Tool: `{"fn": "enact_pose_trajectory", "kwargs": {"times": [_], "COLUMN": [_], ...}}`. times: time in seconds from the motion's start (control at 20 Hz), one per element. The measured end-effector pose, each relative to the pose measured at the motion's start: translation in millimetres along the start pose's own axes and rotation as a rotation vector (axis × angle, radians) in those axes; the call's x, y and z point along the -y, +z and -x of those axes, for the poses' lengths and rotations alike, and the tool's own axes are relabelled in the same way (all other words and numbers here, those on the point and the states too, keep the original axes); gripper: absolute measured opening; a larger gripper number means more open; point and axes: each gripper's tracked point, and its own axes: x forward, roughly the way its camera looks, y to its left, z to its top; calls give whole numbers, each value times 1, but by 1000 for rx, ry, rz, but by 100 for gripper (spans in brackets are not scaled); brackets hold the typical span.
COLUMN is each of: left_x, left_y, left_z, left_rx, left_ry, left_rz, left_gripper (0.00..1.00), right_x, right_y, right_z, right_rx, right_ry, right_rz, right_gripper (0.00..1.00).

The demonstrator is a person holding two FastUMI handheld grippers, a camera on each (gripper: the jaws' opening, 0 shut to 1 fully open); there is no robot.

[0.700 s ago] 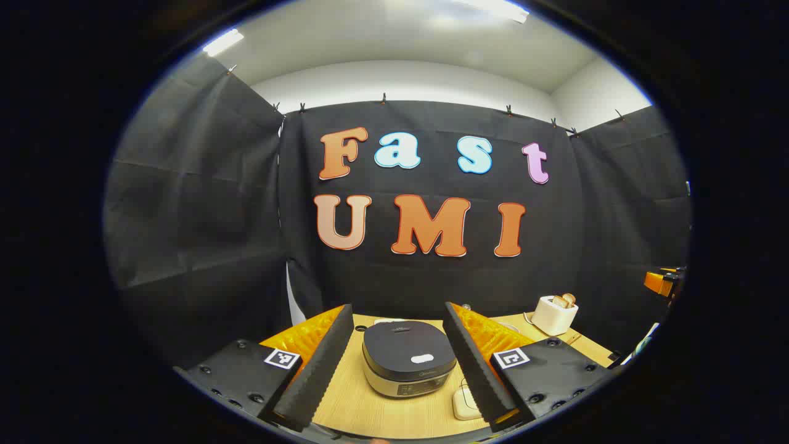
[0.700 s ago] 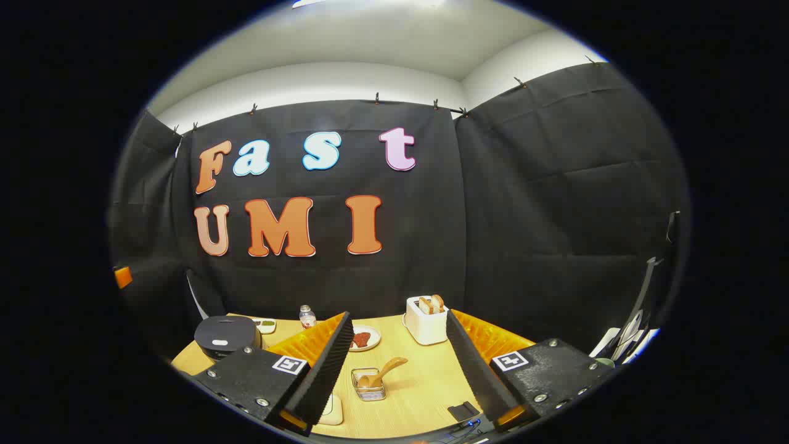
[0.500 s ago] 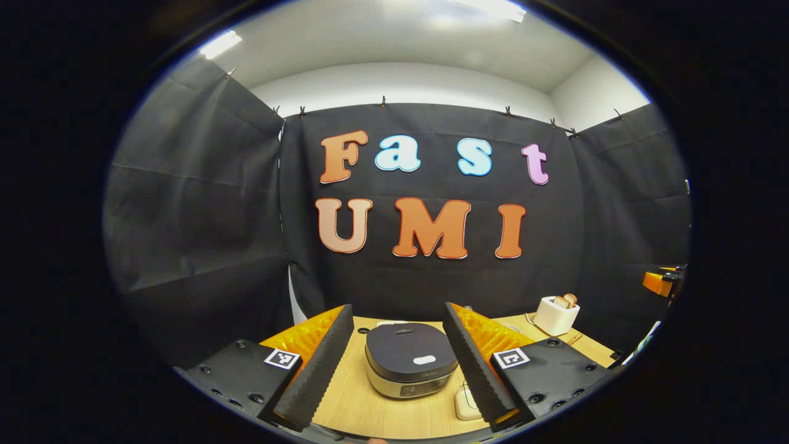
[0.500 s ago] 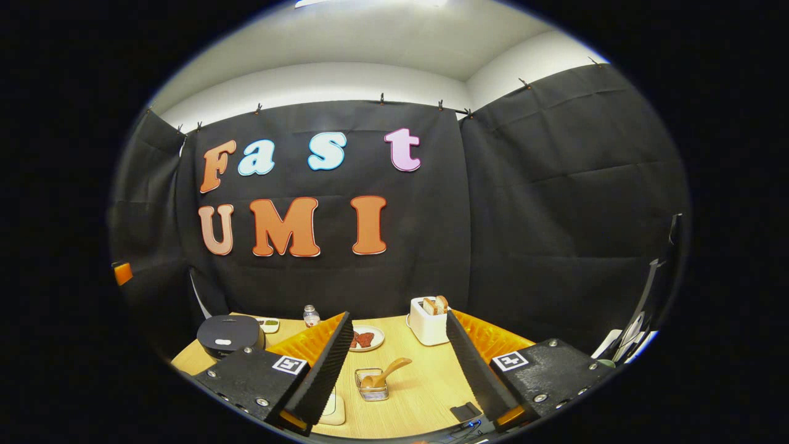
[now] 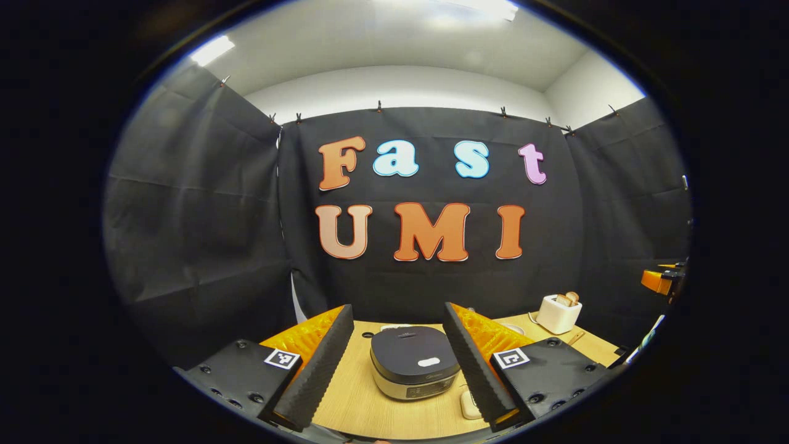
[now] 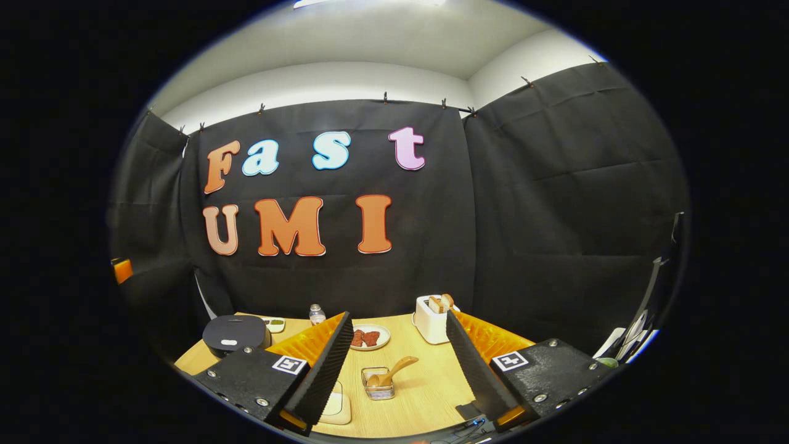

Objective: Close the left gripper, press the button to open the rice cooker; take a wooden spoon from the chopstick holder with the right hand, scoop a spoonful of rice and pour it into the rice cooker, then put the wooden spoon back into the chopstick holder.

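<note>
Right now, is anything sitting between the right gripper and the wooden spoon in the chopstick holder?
Nothing visible does. In the right gripper view, the right gripper is open and the wooden spoon leans in the chopstick holder straight ahead between its fingers, with only bare table in between. The plate and toaster stand farther back.

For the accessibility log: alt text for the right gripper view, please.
The right gripper hangs with jaws open above a wooden table, where a wooden spoon leans in a wire chopstick holder. A closed rice cooker sits far left, a toaster behind.
</note>
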Motion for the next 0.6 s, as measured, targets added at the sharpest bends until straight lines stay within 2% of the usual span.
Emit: {"fn": "enact_pose_trajectory", "kwargs": {"times": [0.4,0.6], "left_x": [0,1], "left_y": [7,8], "left_z": [-1,-2], "left_rx": [9,8], "left_ry": [7,1], "left_rz": [32,14], "left_gripper": [96,96], "right_x": [-2,-4], "right_y": [-7,-5], "right_z": [-2,-4], "right_rx": [-13,-8], "right_ry": [7,11], "right_rz": [1,11], "right_gripper": [94,94]}}
